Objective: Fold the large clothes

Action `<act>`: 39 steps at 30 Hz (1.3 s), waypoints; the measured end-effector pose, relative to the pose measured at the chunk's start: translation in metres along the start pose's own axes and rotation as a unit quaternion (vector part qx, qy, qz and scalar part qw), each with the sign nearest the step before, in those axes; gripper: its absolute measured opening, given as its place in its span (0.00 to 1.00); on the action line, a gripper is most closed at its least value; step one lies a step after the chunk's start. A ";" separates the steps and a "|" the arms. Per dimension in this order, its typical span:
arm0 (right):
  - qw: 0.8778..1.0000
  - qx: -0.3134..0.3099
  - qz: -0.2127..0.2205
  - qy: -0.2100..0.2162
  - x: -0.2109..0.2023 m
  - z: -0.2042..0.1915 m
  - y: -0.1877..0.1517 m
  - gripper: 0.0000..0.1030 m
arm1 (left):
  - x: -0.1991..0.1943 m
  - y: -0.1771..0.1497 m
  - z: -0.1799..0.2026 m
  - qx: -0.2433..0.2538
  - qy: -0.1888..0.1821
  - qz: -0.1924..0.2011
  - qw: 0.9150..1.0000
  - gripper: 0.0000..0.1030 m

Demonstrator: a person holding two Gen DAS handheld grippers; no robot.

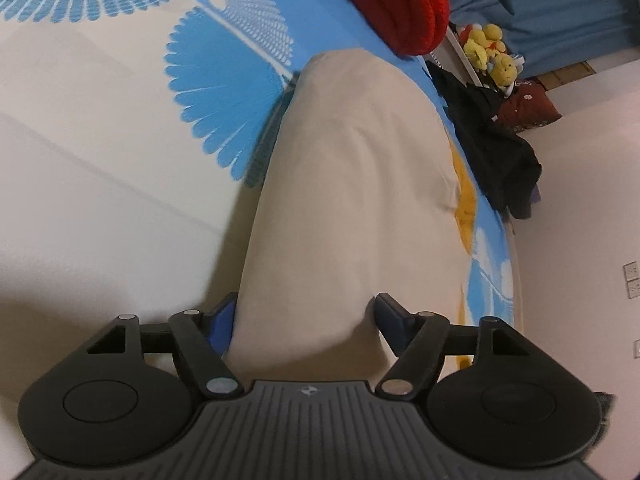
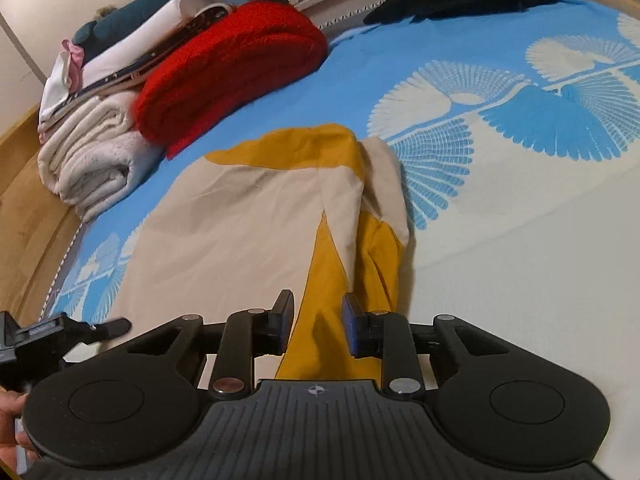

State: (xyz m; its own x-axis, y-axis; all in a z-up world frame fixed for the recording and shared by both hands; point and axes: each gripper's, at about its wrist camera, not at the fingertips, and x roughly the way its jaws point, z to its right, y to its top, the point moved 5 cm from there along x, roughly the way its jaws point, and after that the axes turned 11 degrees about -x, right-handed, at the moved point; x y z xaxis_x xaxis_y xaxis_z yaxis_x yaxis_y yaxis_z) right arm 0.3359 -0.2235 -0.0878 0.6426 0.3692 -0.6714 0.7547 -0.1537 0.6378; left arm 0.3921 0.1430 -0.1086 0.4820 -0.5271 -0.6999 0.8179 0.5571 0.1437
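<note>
Beige-and-mustard garment runs between both grippers' parted jaws (neither visibly pinching).

Matt beige-yellow cloth garment; fuzzy red knit.

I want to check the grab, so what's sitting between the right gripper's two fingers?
In the right wrist view, a mustard-yellow fold of the beige and yellow garment runs between the right gripper fingers; the pads stand just off it.
</note>
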 end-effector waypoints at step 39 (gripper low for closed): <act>0.939 -0.267 0.099 -0.192 -0.148 -0.040 -0.047 0.49 | -0.140 -0.135 0.040 0.307 0.281 0.184 0.890 0.90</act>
State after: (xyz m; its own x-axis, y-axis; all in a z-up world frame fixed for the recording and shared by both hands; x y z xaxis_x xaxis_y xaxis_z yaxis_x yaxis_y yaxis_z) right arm 0.1998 -0.2340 -0.0035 0.8412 0.0084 -0.5407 0.5070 0.3353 0.7940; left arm 0.2269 0.1159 -0.0022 0.6605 0.1193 -0.7413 0.7379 0.0787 0.6703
